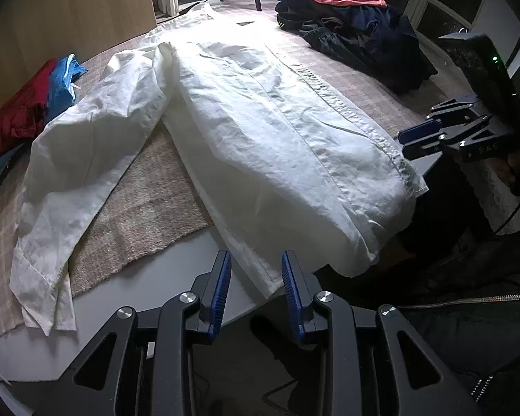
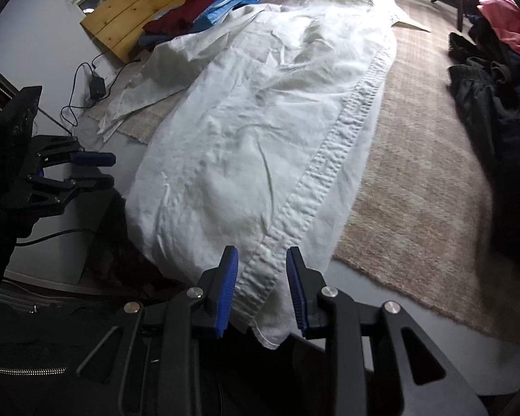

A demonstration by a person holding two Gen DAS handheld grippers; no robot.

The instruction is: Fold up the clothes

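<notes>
Left-wrist view first: the left gripper (image 1: 256, 277) is hovering with its jaws parted and nothing between them, just short of the near hem of the white shirt (image 1: 260, 121), which is lying lengthwise on a beige mat (image 1: 149, 215) with one sleeve (image 1: 76, 159) splayed out to the left. The right gripper (image 1: 433, 135) is waiting at the shirt's right edge, beside the hem corner; from this side angle its jaws appear only slightly parted. Unfolded dark and pink clothes (image 1: 357, 24) are sitting apart at the far right, and folded red and blue garments (image 1: 31, 107) at the left, presumably sorted piles.

Right-wrist view: the right gripper (image 2: 262, 291) is straddling the shirt's button placket (image 2: 332, 159) at the overhanging hem corner, pads spread on either side without pinching, probably lining up to grip that corner. The left gripper (image 2: 93, 170) is standing off the opposite hem, jaws apart and empty.
</notes>
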